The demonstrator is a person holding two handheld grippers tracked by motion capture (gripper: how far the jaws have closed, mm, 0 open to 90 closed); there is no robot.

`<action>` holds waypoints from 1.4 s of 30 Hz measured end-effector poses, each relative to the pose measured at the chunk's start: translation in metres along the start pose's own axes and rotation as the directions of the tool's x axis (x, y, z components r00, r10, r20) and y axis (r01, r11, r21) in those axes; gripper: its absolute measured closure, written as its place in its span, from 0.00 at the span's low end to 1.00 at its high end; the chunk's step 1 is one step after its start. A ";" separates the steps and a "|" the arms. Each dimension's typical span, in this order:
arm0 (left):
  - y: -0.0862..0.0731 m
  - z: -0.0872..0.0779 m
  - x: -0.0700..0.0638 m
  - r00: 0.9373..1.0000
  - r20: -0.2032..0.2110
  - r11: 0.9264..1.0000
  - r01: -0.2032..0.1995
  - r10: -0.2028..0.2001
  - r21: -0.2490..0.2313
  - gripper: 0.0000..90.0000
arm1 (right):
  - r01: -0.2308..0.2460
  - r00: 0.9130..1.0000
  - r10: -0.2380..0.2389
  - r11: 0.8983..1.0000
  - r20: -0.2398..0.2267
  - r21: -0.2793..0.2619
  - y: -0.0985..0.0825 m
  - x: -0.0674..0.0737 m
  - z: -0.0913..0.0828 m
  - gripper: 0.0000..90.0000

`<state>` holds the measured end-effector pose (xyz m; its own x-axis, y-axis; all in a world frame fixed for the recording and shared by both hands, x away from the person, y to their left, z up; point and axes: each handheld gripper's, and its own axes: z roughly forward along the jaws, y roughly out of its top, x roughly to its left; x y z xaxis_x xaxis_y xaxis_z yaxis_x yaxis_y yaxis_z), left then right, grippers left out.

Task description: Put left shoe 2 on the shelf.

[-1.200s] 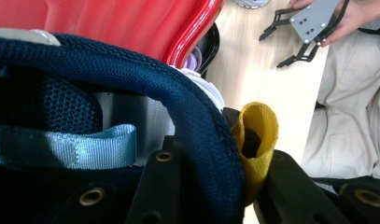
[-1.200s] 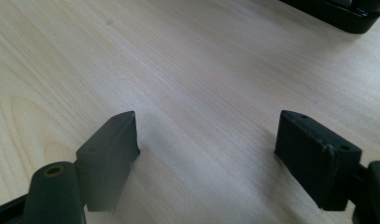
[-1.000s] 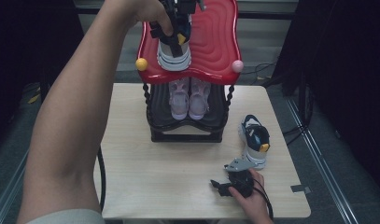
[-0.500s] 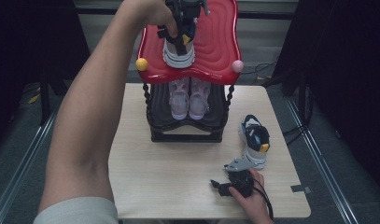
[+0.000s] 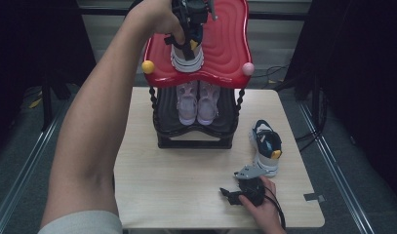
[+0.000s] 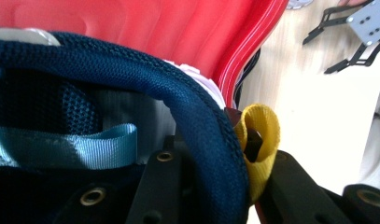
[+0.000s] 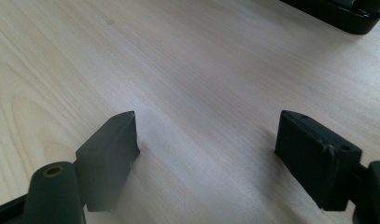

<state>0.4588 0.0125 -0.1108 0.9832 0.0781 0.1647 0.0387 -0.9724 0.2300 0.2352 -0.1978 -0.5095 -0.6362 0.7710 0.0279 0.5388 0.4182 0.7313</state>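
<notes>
Left gripper [image 5: 188, 36] up on the glossy red wavy top shelf [image 5: 225, 46] of the black shoe rack [image 5: 196, 141], jaws pinched on the padded heel collar of a navy mesh sneaker with white sole and yellow heel loop [image 5: 187, 54]. Seen in the left gripper view: one jaw inside the collar, the other outside against the yellow loop [image 6: 257, 140], navy rim [image 6: 197, 112] squeezed between them. Sneaker standing near the front edge of the red shelf, left of its middle, between the yellow ball knob [image 5: 148, 67] and the pink ball knob [image 5: 248, 68] at the front corners.

On the lower black shelf: a pair of pale lilac sneakers [image 5: 197, 100], side by side, touching.

On the light wooden table [image 5: 176, 185], near its right edge: a second navy-and-white sneaker with yellow heel loop [image 5: 266, 151], just beside the rack's right front foot and apart from it.

Right gripper [image 5: 230, 194] low over the table near its front right corner, hand [image 5: 259, 209] around the body, jaws spread wide, bare wood between them, gripping nothing. Second sneaker just beyond that hand, contact not discernible.
</notes>
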 end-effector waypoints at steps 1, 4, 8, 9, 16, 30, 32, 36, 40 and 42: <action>-0.002 0.001 -0.001 0.999 -0.001 0.999 0.037 -0.037 -0.013 0.85 | 0.000 1.000 0.000 1.000 -0.001 0.000 0.000 0.000 0.000 0.23; -0.001 0.000 0.000 1.000 -0.005 1.000 -0.012 0.012 -0.009 0.85 | 0.000 1.000 0.000 1.000 0.000 0.000 0.000 0.000 0.000 0.23; 0.000 -0.001 0.000 1.000 -0.005 1.000 -0.007 0.007 0.001 0.85 | 0.000 1.000 0.000 1.000 0.000 0.000 0.000 0.000 0.000 0.23; 0.000 -0.001 0.001 1.000 -0.007 1.000 0.006 -0.006 -0.002 0.85 | 0.000 1.000 0.000 1.000 0.000 0.000 0.000 0.000 0.000 0.23; -0.002 0.000 0.000 1.000 -0.005 1.000 0.010 -0.011 -0.023 0.84 | 0.001 1.000 -0.001 1.000 -0.001 0.003 0.000 0.000 0.000 0.23; -0.012 -0.007 -0.002 0.990 0.015 0.981 0.141 -0.140 -0.136 0.47 | 0.000 1.000 0.000 1.000 0.000 0.000 0.000 0.000 0.000 0.23; -0.013 -0.008 -0.002 0.987 0.019 0.978 0.159 -0.158 -0.131 0.46 | 0.000 1.000 0.000 1.000 0.000 0.000 0.000 0.000 0.000 0.23; -0.014 -0.011 -0.003 0.985 0.011 0.977 0.171 -0.171 -0.127 0.44 | 0.001 1.000 -0.001 1.000 0.000 0.000 0.000 0.000 0.000 0.23; -0.015 -0.015 -0.003 0.983 0.018 0.972 0.185 -0.185 -0.146 0.42 | 0.000 1.000 0.000 1.000 0.000 0.000 0.000 0.000 0.000 0.23; -0.014 -0.015 -0.004 0.985 0.011 0.975 0.173 -0.173 -0.142 0.42 | 0.000 1.000 0.000 1.000 0.000 0.000 0.000 0.000 0.000 0.23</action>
<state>0.4513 0.0294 -0.1002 0.9636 0.2430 0.1115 0.1826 -0.9028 0.3893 0.2352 -0.1978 -0.5095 -0.6364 0.7709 0.0275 0.5386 0.4185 0.7313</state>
